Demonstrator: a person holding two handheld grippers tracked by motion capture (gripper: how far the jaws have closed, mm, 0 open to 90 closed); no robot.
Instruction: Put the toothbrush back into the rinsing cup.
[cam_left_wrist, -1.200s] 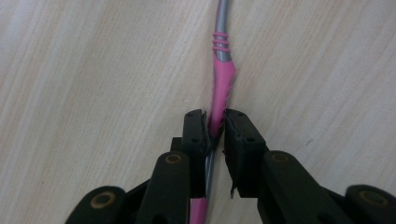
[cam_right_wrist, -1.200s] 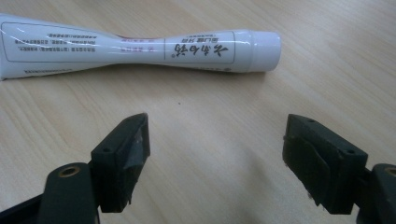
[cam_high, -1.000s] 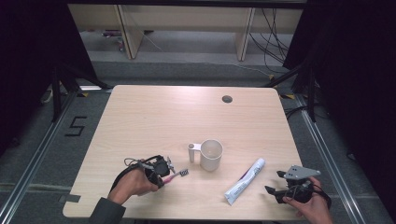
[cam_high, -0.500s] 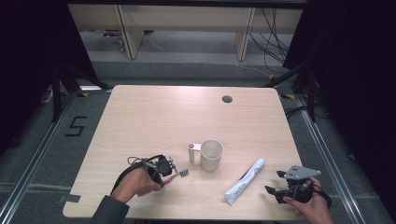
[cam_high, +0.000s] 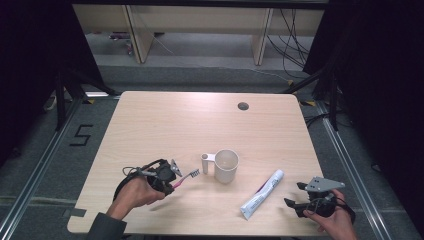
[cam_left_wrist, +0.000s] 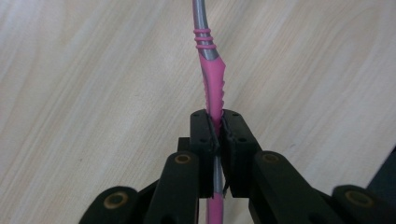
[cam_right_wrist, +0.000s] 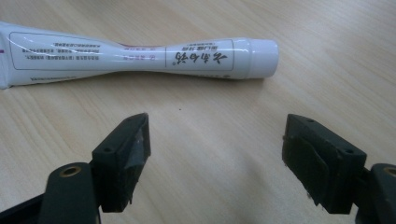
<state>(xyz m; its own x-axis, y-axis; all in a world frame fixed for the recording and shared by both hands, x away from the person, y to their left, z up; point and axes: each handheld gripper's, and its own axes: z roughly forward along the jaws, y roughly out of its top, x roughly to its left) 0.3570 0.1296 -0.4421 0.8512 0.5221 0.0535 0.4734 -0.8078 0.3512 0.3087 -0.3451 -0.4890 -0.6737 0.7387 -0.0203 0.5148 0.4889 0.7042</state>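
Note:
A pink and grey toothbrush (cam_high: 186, 178) (cam_left_wrist: 211, 79) is clamped by its handle in my left gripper (cam_high: 172, 176) (cam_left_wrist: 217, 128), which is shut on it. The brush head points at the white mug (cam_high: 225, 165) standing mid-table, a little to its left. The handle is held off the table. A white toothpaste tube (cam_high: 262, 194) (cam_right_wrist: 130, 56) lies flat to the right of the mug. My right gripper (cam_high: 294, 195) (cam_right_wrist: 217, 156) rests near the table's front right corner, open, with the tube lying just beyond its jaws and nothing between them.
The wooden table (cam_high: 165, 125) has a round cable hole (cam_high: 243, 106) near its far right. Dark floor and metal rails surround the table; shelving legs stand behind it.
My left gripper has lifted with the toothbrush, raising the brush off the table and nearer the mug. The right gripper has stayed where it was.

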